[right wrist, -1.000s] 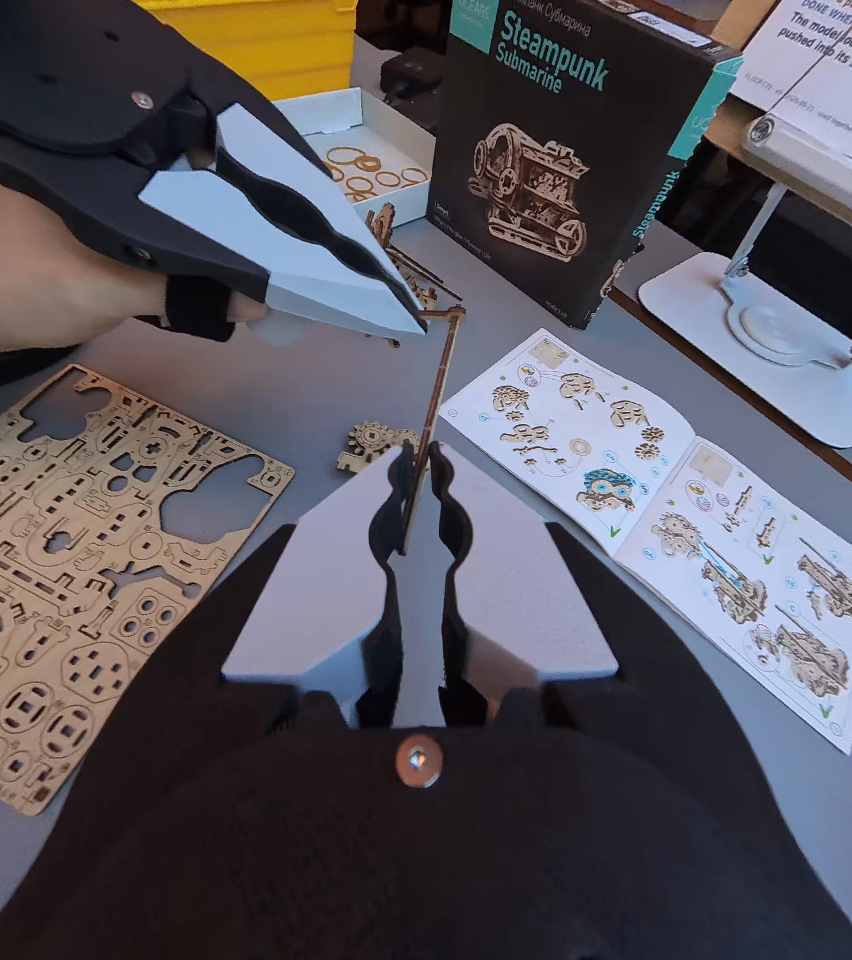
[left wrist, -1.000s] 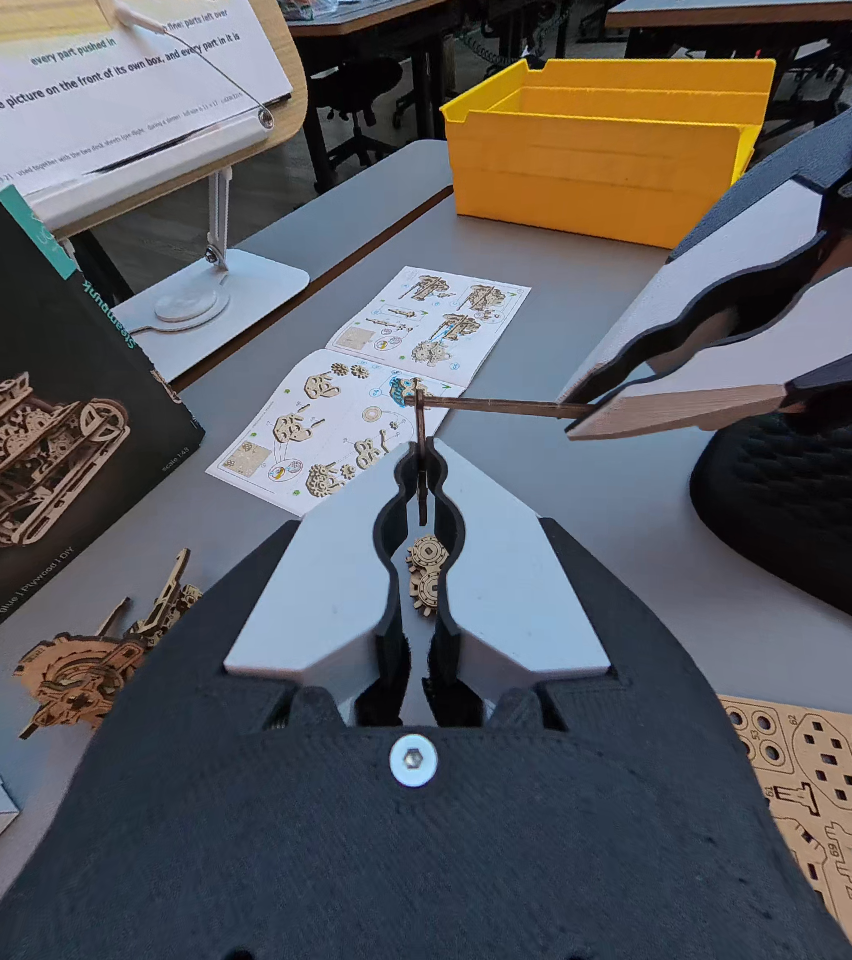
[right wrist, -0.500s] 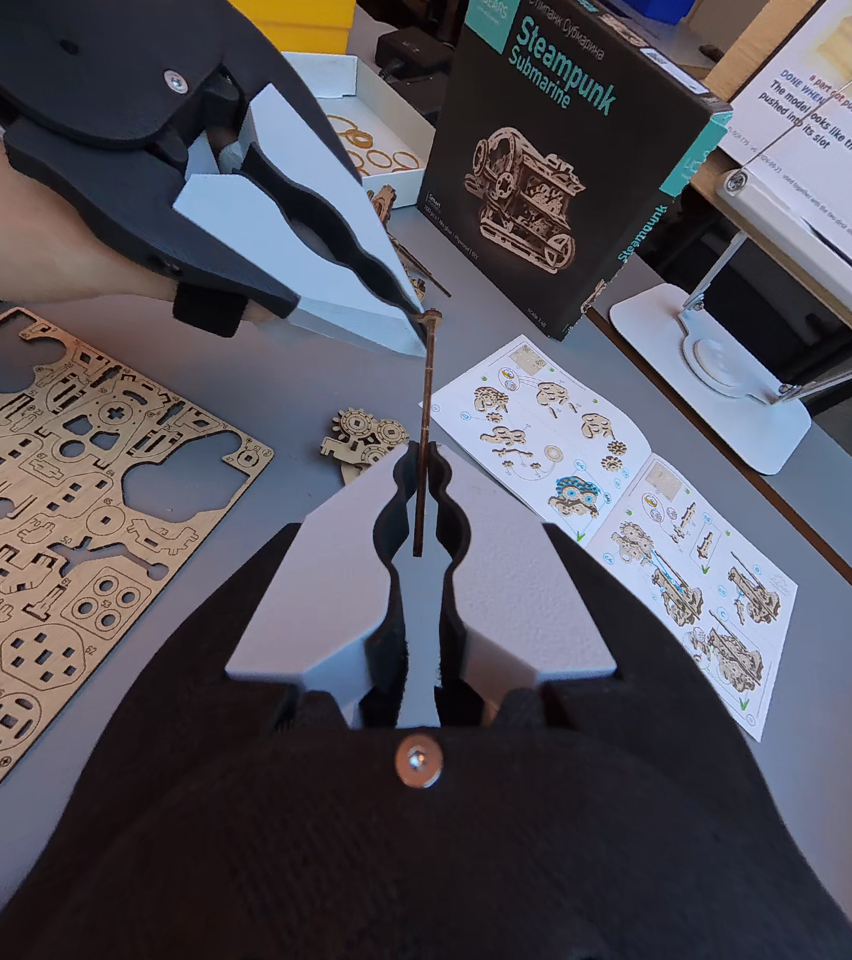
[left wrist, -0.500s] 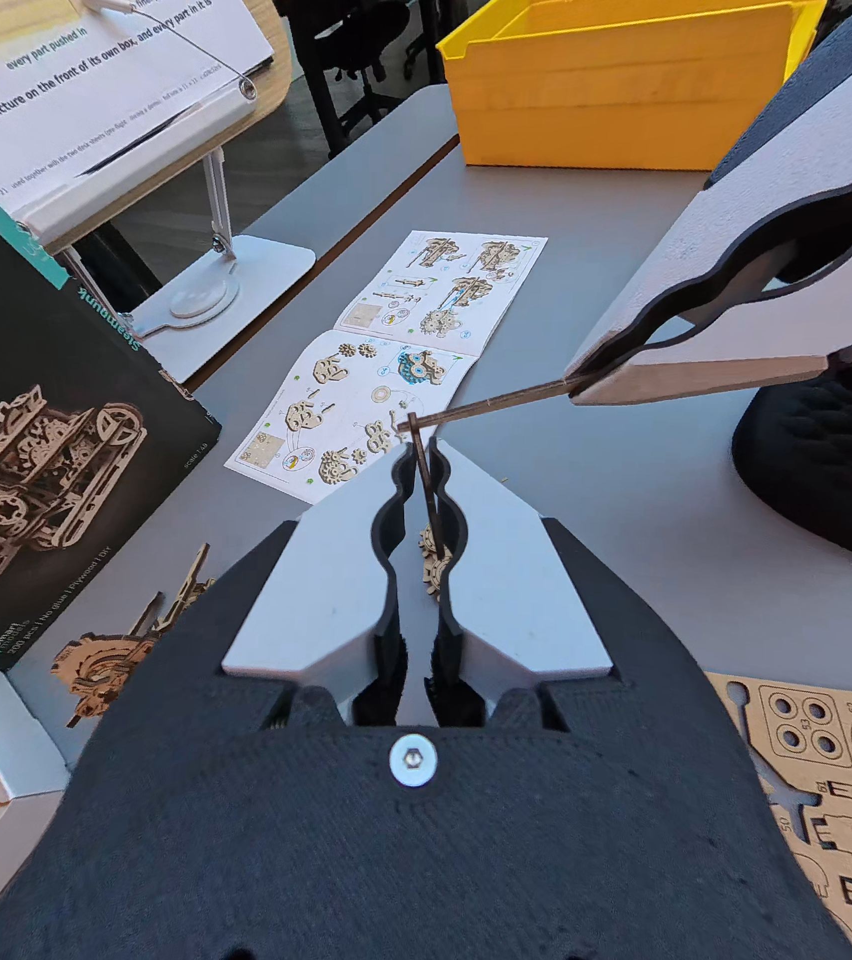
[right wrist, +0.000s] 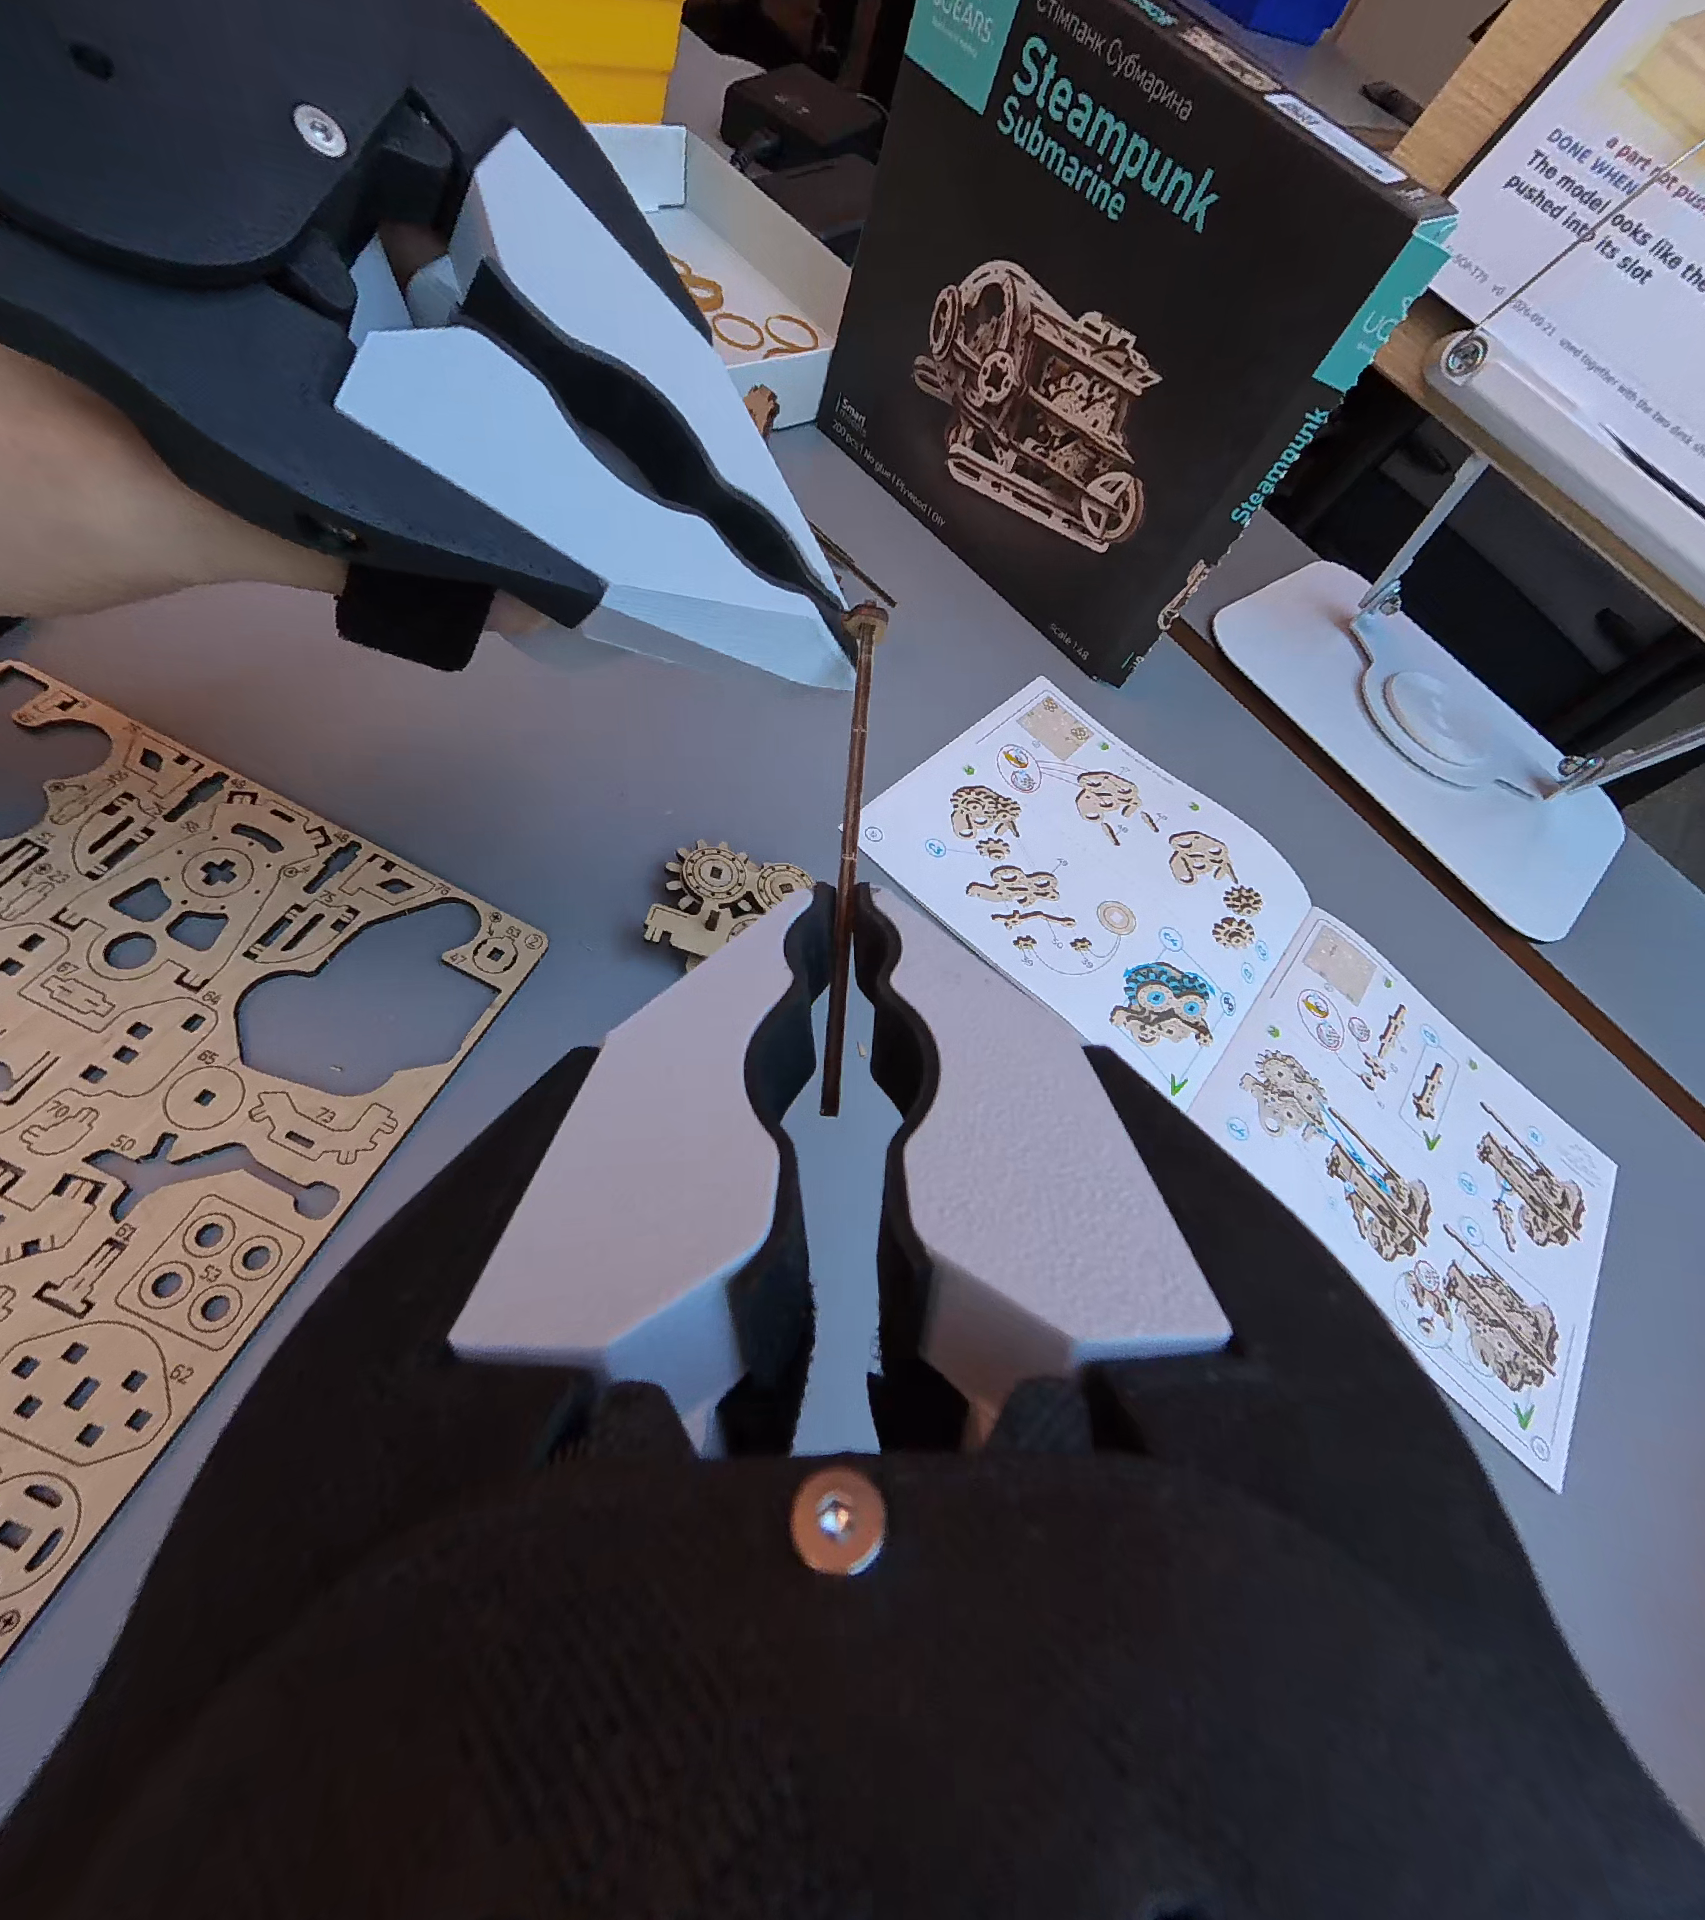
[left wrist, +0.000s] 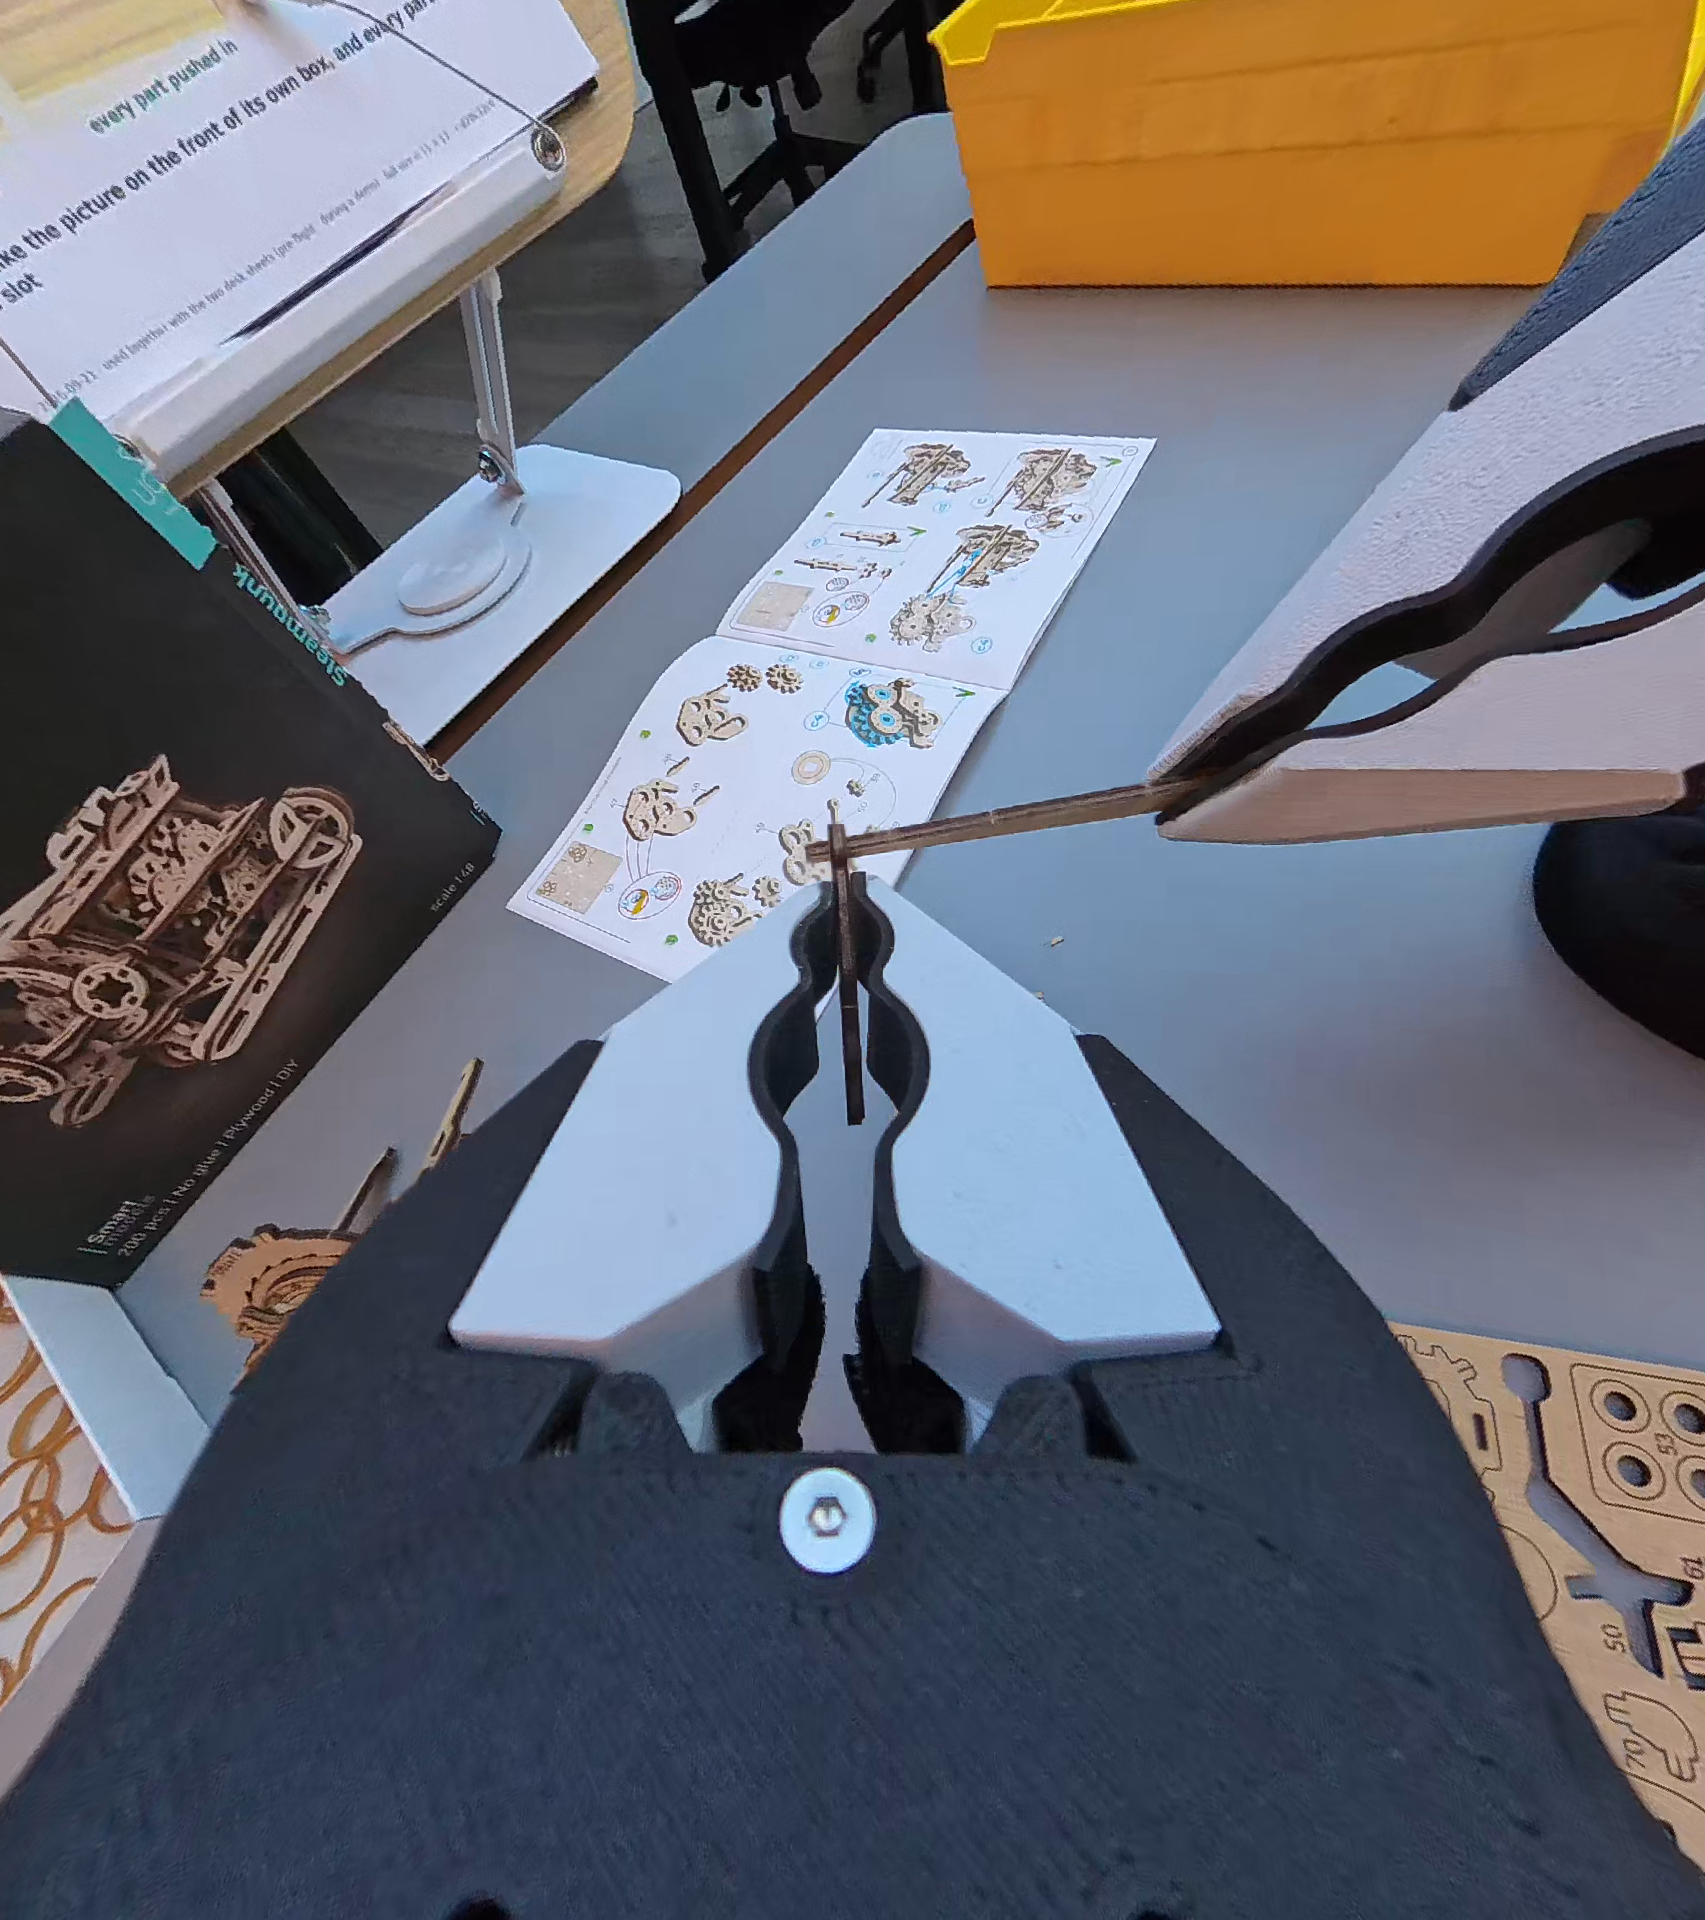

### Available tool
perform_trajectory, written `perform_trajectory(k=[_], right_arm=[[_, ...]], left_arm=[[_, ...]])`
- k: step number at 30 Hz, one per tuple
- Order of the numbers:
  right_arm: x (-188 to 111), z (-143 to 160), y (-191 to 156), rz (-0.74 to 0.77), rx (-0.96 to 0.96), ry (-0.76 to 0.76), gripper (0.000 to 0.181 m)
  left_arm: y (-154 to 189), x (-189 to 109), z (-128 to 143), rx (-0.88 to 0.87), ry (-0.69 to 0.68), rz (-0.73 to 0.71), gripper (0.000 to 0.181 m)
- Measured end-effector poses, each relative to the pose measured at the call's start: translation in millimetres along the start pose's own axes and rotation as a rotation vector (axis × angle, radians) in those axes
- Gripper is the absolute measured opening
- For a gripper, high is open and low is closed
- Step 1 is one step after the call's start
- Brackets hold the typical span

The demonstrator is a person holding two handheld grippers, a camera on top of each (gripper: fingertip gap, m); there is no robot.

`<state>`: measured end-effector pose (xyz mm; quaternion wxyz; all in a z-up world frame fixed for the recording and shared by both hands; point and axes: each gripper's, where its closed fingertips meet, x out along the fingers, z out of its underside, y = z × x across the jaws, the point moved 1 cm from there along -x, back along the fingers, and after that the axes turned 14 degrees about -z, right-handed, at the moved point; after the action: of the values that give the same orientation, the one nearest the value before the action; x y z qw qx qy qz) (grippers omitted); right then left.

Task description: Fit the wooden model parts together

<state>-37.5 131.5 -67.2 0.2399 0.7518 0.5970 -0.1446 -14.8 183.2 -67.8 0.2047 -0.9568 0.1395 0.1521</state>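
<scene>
My left gripper [left wrist: 843,894] is shut on a small flat wooden piece [left wrist: 848,997], seen edge-on between its fingertips. My right gripper [left wrist: 1172,802] comes in from the right, shut on a thin wooden rod [left wrist: 993,828]. The rod's far tip meets the small piece just beyond the left fingertips. In the right wrist view the right gripper [right wrist: 835,900] holds the rod [right wrist: 853,790] pointing forward. The small round piece [right wrist: 867,620] sits on the rod's tip, at the left gripper [right wrist: 843,636]. Both are held above the grey table [left wrist: 1243,1091].
A cut-out wooden parts sheet [right wrist: 100,1091] lies at the left, a gear subassembly [right wrist: 718,896] under the rod, an open instruction booklet [right wrist: 1243,1039] to the right. A black model box [right wrist: 1087,312], white tray of rings [right wrist: 754,281], yellow bin [left wrist: 1295,156] and document stand [left wrist: 474,520] stand behind. Tip to tip, the grippers are about 6 centimeters apart. From the left gripper's tips to the gear subassembly [right wrist: 718,896] is close to 8 centimeters.
Both grippers have moved together toward the black box, still joined at the rod tip. In the right wrist view the rod has swung from tilted to nearly straight ahead.
</scene>
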Motion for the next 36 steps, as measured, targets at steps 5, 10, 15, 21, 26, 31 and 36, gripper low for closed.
perform_trajectory(k=[5,10,15,21,26,31,36], right_arm=[[4,2,-4,-0.020,0.007,0.003,0.001],[4,0,-4,-0.004,0.011,0.013,0.001],[5,0,-3,-0.011,0.013,0.015,0.002],[19,4,3,-0.029,0.033,-0.031,0.006],[29,12,5,-0.055,0.086,-0.076,0.002],[33,16,7,-0.024,0.140,-0.090,0.001],[34,9,9,0.002,0.185,-0.059,0.001]], left_arm=[[0,2,6,-0.046,-0.038,0.055,0.000],[-1,3,7,-0.024,-0.047,0.026,0.000],[-2,2,6,0.011,-0.043,0.011,0.000],[15,7,14,0.070,-0.085,0.039,0.000],[28,9,16,0.063,-0.101,0.084,0.000],[27,17,23,0.122,-0.128,0.025,0.000],[20,17,19,0.159,-0.116,-0.039,0.000]])
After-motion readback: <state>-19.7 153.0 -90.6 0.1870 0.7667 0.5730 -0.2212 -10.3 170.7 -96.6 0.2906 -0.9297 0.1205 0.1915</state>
